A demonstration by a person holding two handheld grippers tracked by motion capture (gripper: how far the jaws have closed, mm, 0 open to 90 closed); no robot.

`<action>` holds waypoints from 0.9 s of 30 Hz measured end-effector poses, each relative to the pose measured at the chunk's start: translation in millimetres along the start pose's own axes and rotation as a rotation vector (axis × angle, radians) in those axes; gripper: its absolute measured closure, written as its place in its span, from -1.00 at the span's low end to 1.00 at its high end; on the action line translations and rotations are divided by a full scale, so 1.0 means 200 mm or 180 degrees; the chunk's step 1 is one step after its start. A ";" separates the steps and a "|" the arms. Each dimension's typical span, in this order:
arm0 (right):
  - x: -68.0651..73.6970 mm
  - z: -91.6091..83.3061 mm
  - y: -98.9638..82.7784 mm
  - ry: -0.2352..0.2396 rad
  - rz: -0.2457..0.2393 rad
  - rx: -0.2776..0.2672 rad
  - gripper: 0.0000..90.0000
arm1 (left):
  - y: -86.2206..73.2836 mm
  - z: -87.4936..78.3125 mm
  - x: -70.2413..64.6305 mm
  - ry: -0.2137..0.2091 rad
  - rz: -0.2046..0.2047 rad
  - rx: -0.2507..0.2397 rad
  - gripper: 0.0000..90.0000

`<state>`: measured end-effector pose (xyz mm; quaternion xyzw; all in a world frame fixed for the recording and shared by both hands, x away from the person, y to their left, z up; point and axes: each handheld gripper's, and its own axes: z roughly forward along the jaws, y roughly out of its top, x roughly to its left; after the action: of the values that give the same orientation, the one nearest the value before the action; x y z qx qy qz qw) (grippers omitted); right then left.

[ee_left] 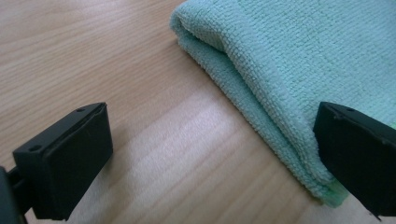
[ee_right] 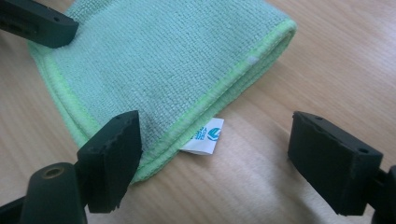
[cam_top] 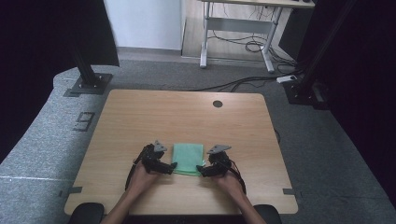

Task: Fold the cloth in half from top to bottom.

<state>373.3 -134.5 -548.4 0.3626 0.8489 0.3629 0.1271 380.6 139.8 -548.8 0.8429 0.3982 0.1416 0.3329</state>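
A folded green cloth point(cam_top: 188, 158) lies flat on the wooden table point(cam_top: 140, 116), near the person's edge and about midway between left and right. In the high view both hands come in from the near side, one at each near corner of the cloth.

The left gripper point(cam_top: 169, 168) sits at the cloth's near left corner. In the left gripper view its jaws stand wide apart and grip nothing: one jaw hangs over bare wood, the other is at the cloth's point(ee_left: 299, 60) rolled left edge, close to the near corner; whether it touches the fabric I cannot tell.

The right gripper point(cam_top: 204, 171) sits at the near right corner. In the right gripper view its jaws are also spread wide and released: one jaw overlaps the cloth's point(ee_right: 163, 56) near corner by the lime-stitched hem, the other is over bare table well to the right. A small white label point(ee_right: 205, 136) with a teal logo sticks out from under the hem between the two jaws. The tip of the left gripper shows at that view's top left, over the cloth's other corner.
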 end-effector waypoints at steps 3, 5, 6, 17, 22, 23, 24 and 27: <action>-0.02 0.01 0.01 -0.0024 0.0021 -0.0004 -0.62 | 0.02 0.02 0.01 -0.0011 -0.0033 0.0005 -1.00; -0.04 0.01 0.01 -0.0036 0.0036 -0.0005 -0.62 | 0.03 0.03 0.02 -0.0016 -0.0039 0.0006 -1.00; -0.04 0.02 0.02 -0.0044 0.0046 -0.0004 -0.62 | 0.04 0.03 0.02 -0.0016 -0.0040 0.0005 -1.00; -0.13 0.05 0.06 -0.0121 0.0134 -0.0029 -0.63 | 0.11 0.10 0.07 -0.0003 -0.0058 0.0006 -1.00; -0.16 0.07 0.07 -0.0160 0.0170 -0.0044 -0.63 | 0.14 0.13 0.09 0.0005 -0.0087 0.0002 -1.00; -0.17 0.07 0.08 -0.0167 0.0174 -0.0048 -0.63 | 0.14 0.13 0.10 0.0007 -0.0089 0.0008 -1.00; -0.18 0.08 0.08 -0.0171 0.0184 -0.0050 -0.63 | 0.15 0.14 0.10 0.0012 -0.0090 0.0006 -1.00; -0.20 0.08 0.09 -0.0192 0.0201 -0.0062 -0.63 | 0.17 0.15 0.11 0.0021 -0.0110 0.0005 -1.00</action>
<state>418.5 -145.1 -549.7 0.3987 0.8293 0.3639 0.1446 429.3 128.0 -549.1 0.8357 0.4140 0.1382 0.3332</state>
